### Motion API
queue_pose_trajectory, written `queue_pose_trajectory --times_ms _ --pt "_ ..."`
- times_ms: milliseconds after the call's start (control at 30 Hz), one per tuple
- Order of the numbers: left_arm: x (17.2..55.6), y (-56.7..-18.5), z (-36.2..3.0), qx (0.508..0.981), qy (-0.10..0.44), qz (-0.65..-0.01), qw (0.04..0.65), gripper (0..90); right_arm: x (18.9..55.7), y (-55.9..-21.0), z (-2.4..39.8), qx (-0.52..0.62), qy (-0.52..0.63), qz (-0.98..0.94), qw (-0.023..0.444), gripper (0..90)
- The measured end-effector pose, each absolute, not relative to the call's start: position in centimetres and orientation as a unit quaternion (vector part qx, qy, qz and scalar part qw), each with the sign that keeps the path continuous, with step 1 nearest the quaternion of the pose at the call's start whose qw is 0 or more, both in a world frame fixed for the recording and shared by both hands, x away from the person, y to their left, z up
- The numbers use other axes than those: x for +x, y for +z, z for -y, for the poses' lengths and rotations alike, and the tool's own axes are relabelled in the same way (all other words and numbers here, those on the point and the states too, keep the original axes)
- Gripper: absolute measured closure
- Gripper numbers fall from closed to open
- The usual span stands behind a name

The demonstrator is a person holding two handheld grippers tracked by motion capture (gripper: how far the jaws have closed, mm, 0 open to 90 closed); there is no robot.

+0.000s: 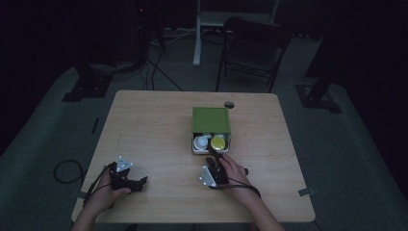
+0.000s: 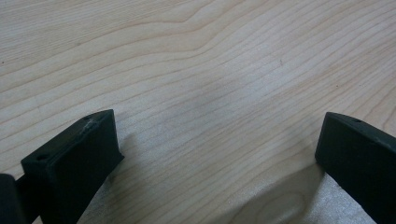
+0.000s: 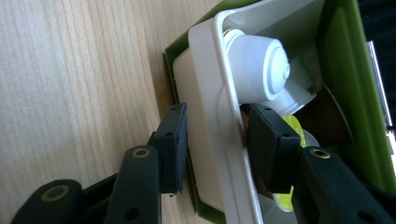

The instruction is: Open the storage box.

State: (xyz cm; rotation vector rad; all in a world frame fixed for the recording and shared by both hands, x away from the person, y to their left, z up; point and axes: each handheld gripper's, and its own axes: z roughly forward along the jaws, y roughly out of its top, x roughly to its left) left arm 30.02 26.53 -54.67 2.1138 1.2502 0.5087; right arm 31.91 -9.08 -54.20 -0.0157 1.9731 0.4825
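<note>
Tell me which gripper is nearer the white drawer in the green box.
Right. The right gripper straddles the white drawer front wall; the left gripper sits far off at the table's near-left corner.

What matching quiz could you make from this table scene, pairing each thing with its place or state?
Things:
1. left tool
2. right tool
3. green box
4. white bottle

Places or states:
A. lies inside the white drawer
B. jaws wide apart over bare table
C. jaws either side of the drawer's front wall
D. sits on the table with its drawer pulled out

Pairs: 1-B, 2-C, 3-D, 4-A
</note>
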Motion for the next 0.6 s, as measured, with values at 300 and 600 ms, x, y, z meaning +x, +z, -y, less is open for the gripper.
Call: queue_pose_trajectory --times_ms 300,600 --pt "30.0 -54.7 -26.5 0.801 0.193 -0.474 0.311 0.0 32.6 -54.5 8.8 -0.021 0.180 -0.818 0.545 65.4" --pt "30.0 -54.7 -26.5 0.801 0.193 -0.473 0.312 0.0 33.1 -54.8 8.5 -0.029 0.172 -0.814 0.555 68.1"
